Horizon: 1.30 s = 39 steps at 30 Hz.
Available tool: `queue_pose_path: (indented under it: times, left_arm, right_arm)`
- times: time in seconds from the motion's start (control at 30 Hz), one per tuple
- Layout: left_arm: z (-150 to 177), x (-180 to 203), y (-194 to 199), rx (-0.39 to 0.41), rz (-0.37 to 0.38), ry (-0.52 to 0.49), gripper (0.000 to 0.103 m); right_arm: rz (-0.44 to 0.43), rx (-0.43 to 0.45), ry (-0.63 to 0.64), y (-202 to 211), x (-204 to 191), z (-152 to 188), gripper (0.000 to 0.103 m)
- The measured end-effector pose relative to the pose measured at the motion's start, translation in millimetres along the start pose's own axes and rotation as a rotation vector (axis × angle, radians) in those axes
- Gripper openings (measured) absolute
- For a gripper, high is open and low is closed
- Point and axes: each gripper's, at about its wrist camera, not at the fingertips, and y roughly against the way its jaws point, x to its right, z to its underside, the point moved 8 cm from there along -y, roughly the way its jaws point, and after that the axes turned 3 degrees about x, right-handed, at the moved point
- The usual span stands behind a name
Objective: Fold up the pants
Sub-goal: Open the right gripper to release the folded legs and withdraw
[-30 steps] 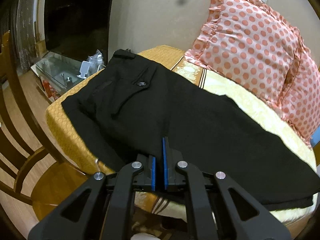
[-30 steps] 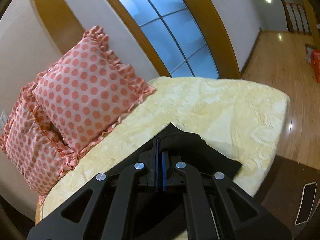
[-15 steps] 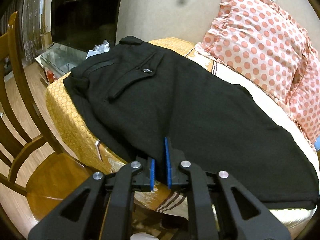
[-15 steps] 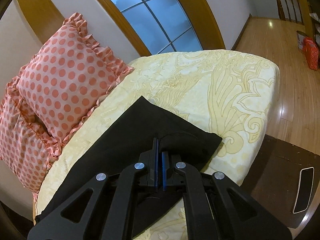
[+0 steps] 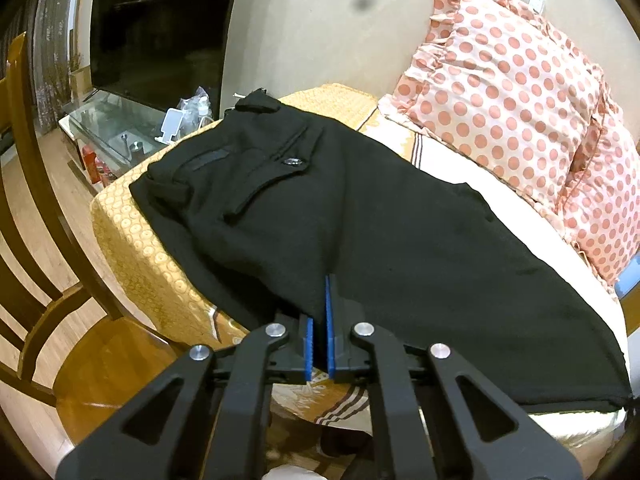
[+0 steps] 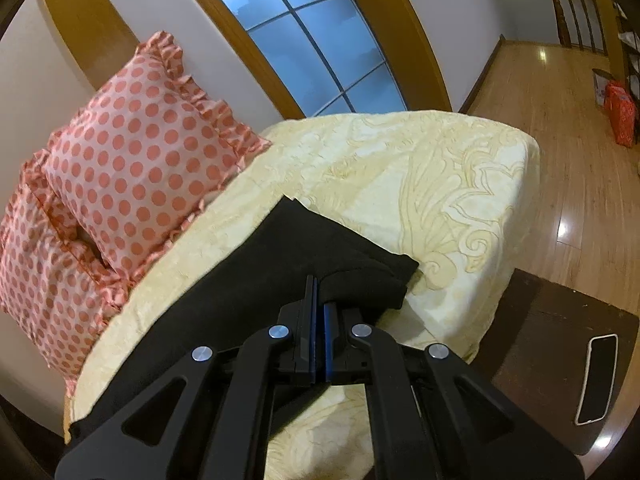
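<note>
- The black pants lie lengthwise on the bed, waistband toward the end covered by the orange cloth, hems toward the pale yellow end; they look already halved, one leg laid over the other.
- The left gripper sits at the bed's near edge, its blue pads pressed onto the near edge of the pants around the seat or thigh, jaws almost together on the cloth.
- The right gripper is at the hem end, jaws together and clamped on a raised bunch of the leg fabric, which humps up off the bedspread just ahead of the fingers.
- By my reading, the leg-on-leg fold is done; the crosswise folds, hem toward waistband, are not yet made, since the full length is still stretched out.
- Two polka-dot pillows lean along the far edge, clear of the pants.
</note>
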Motion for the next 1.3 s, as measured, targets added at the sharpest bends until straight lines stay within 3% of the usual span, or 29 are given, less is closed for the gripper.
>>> queue_pose_path:
  times: [0.13,0.27,0.37,0.4,0.43,0.5,0.57,0.7,0.77,0.87,0.97,1.17,1.23,1.3]
  left_arm:
    - [14.0,-3.5,-9.6,-0.043,-0.02,-0.022,0.005]
    - [16.7,-0.3,-6.6,-0.02,-0.041,-0.08,0.011]
    - [16.1,5.9,6.1,0.027,-0.067,-0.162,0.02]
    - [16.3,8.7,11.5,0.041,-0.063,-0.183,0.03]
    - [15.9,10.9,15.8,0.051,-0.058,-0.192,0.034]
    - [15.8,19.6,27.0,0.075,-0.033,-0.215,0.039]
    - [15.6,35.8,37.3,0.106,-0.007,-0.252,0.045]
    - [18.0,91.2,52.2,0.173,0.131,-0.343,0.049]
    - [20.5,122.9,53.2,0.197,0.213,-0.386,0.064]
    - [29.5,164.3,34.5,0.161,0.287,-0.439,0.066]
    - [45.6,199.7,8.7,0.103,0.315,-0.508,0.066]
    - [76.0,225.6,-20.1,0.018,0.346,-0.561,0.066]
    - [83.0,226.4,-23.0,0.001,0.351,-0.56,0.066]
    - [86.5,225.5,-28.1,-0.019,0.356,-0.55,0.067]
  right_arm:
    - [0.019,-0.059,-0.025,-15.4,15.3,14.5,0.003]
    - [0.047,-0.07,0.041,-12.8,10.0,14.6,0.005]
    - [0.066,-0.045,0.037,-1.0,15.0,7.7,0.031]
    - [0.098,-0.012,0.051,6.0,18.4,2.0,0.042]
    - [0.121,0.016,0.064,10.9,20.8,-3.4,0.046]
    - [0.173,0.083,0.108,21.1,22.8,-19.0,0.046]
    - [0.139,0.089,0.151,17.0,12.0,-31.5,0.046]
    - [0.085,0.029,0.314,-20.6,-26.4,-46.7,0.046]
    - [0.075,-0.03,0.365,-49.0,-39.6,-51.1,0.045]
    - [0.09,-0.114,0.439,-86.9,-51.6,-50.2,0.045]
    - [0.118,-0.194,0.481,-115.5,-53.4,-44.2,0.045]
    - [0.151,-0.193,0.537,-130.3,-51.1,-42.9,0.044]
    - [0.131,-0.19,0.581,-128.9,-57.4,-39.0,0.026]
    - [0.141,-0.175,0.647,-123.5,-62.9,-36.3,0.015]
